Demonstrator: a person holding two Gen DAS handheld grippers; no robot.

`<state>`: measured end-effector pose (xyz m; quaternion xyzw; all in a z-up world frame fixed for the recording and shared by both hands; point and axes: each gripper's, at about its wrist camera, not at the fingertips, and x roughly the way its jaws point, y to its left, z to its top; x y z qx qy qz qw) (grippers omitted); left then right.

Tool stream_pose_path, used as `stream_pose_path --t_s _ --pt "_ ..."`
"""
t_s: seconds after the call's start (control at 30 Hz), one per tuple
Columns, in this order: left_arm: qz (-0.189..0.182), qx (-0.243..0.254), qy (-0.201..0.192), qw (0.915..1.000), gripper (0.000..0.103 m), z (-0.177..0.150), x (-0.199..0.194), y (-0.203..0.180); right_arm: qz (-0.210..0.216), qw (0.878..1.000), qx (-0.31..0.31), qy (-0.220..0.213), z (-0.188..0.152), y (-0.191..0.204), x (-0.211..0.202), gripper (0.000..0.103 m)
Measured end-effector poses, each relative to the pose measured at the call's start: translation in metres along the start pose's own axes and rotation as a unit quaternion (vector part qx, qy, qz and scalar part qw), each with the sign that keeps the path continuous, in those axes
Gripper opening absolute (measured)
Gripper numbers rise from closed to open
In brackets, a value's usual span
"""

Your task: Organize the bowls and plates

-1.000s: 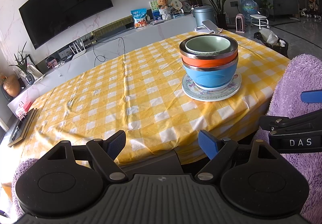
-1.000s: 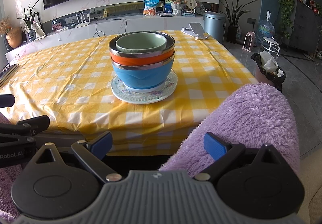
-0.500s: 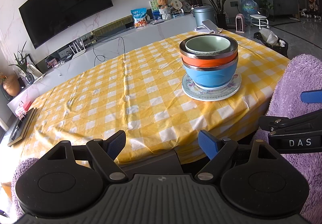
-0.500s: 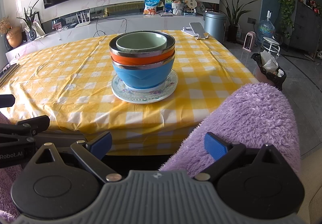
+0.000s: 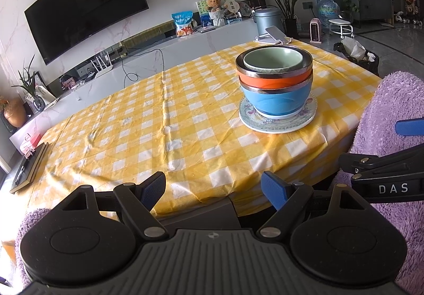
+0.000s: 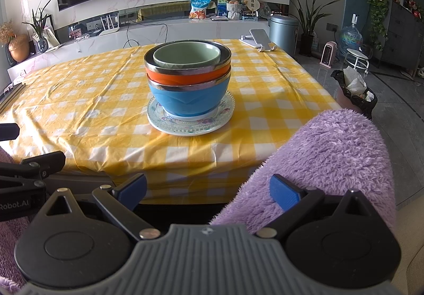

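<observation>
1. The left gripper (image 5: 213, 189) hangs off the near edge of the table (image 5: 132, 136), its jaws spread wide with nothing between the blue pads.
2. The right gripper (image 6: 208, 190) hangs off that same near edge, jaws also wide and empty (a fuzzy purple cushion (image 6: 331, 157) sits just behind its right finger).
3. The patterned plate (image 6: 190, 120) lies flat on the yellow checked cloth, near the table's front edge, well apart from both grippers.
4. On the plate stands the blue bowl (image 6: 188, 100), upright.
5. Nested in it is the orange bowl (image 6: 185, 77), and inside that the green bowl (image 6: 186, 55).
6. Beyond the plate, at the table's far edge, a phone stand (image 6: 261, 40) rests.
</observation>
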<state>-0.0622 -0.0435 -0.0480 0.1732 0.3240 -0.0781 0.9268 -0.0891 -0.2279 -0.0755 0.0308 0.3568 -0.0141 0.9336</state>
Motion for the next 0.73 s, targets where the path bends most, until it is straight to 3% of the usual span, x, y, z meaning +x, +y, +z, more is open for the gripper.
stream_pose_path --t_s 0.73 --pt "-0.002 -0.003 -0.007 1.0000 0.096 0.0011 -0.0020 0.0029 0.000 1.000 -0.001 0.001 0.0001 0.0000 -0.0006 0.098"
